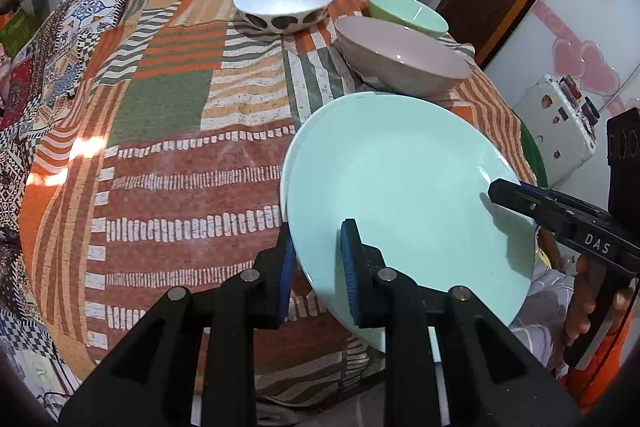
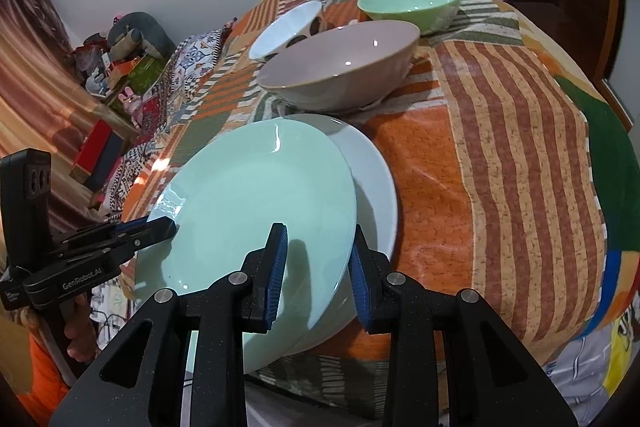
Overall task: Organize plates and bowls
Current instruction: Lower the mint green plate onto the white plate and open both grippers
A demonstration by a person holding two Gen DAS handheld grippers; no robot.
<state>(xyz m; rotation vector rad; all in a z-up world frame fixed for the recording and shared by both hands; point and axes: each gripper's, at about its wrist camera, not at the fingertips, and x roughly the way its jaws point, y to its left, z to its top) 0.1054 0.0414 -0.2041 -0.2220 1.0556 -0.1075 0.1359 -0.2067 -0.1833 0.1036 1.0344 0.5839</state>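
Note:
A mint plate (image 1: 400, 187) (image 2: 256, 211) lies tilted on a white plate (image 2: 376, 179) at the table's near edge. My left gripper (image 1: 318, 267) straddles the mint plate's left rim, jaws apart, one finger under and one over. My right gripper (image 2: 318, 267) straddles its right rim the same way; its fingers (image 1: 516, 197) show in the left wrist view. Behind stand a pink-grey bowl (image 1: 400, 59) (image 2: 340, 67), a green bowl (image 1: 408, 11) (image 2: 412, 3) and a white spotted bowl (image 1: 284, 3) (image 2: 288, 27).
The table carries a patchwork cloth (image 1: 168, 147) (image 2: 500, 147). A patterned pillow (image 1: 80, 19) lies at the far left. A white fridge (image 1: 580, 67) stands to the right. Boxes and toys (image 2: 120, 67) clutter the floor on the left.

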